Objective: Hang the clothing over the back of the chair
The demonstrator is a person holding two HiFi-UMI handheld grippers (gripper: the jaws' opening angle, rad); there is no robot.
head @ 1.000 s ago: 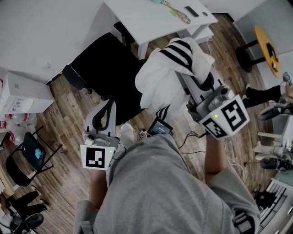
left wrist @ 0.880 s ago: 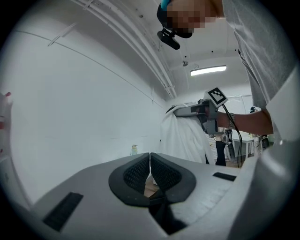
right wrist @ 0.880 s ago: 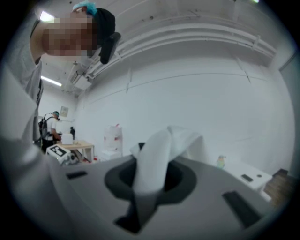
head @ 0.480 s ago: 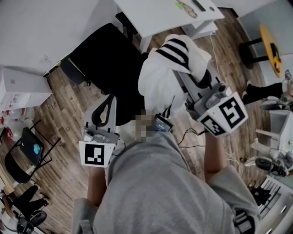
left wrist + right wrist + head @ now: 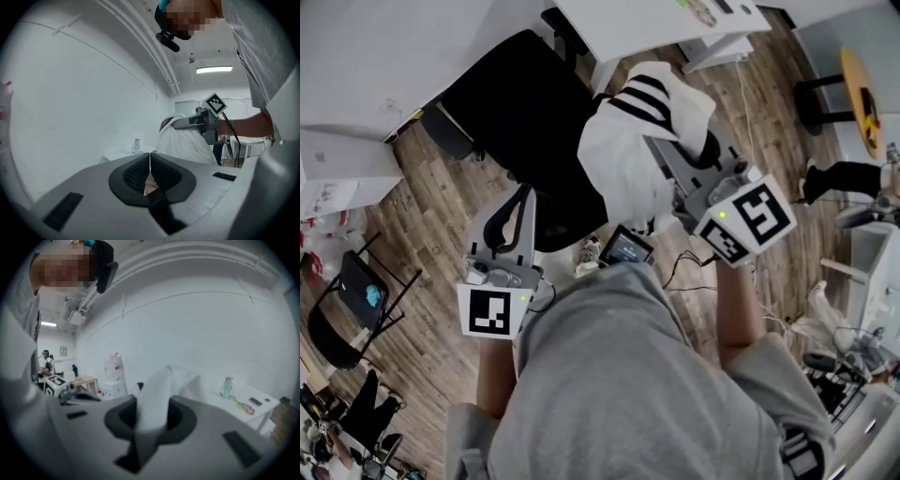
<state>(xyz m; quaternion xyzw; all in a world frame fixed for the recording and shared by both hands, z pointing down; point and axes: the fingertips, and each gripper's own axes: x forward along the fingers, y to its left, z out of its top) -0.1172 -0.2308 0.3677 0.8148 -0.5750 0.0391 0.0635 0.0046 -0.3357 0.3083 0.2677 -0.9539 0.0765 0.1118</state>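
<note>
Both forearms reached out ahead of the person's grey shirt [image 5: 619, 394], bare below the sleeves. The left tool [image 5: 150, 161] sat low and close in, pointing roughly level toward the chair [image 5: 525, 103]. Its two black ribbed pads were pressed together with nothing caught between them. The right tool [image 5: 152, 414] was further out and angled in toward the chair too. It was clamped on a fold of the clothing [image 5: 623, 164], and you could see white fabric bunched right between its dark jaws and spilling up over the top.

The clothing was a soft, floppy white piece with black stripes near its upper end, hanging in loose folds off the right tool. In the head view it hung at the chair's right edge, overlapping the black of it, between the chair and the right tool's body. Couldn't tell if it was actually resting on the chair. The chair was a matte black office type, standing on a wood-plank floor [image 5: 431, 206] beside a plain white surface [image 5: 647, 23]. The left tool was well apart from the fabric.
</note>
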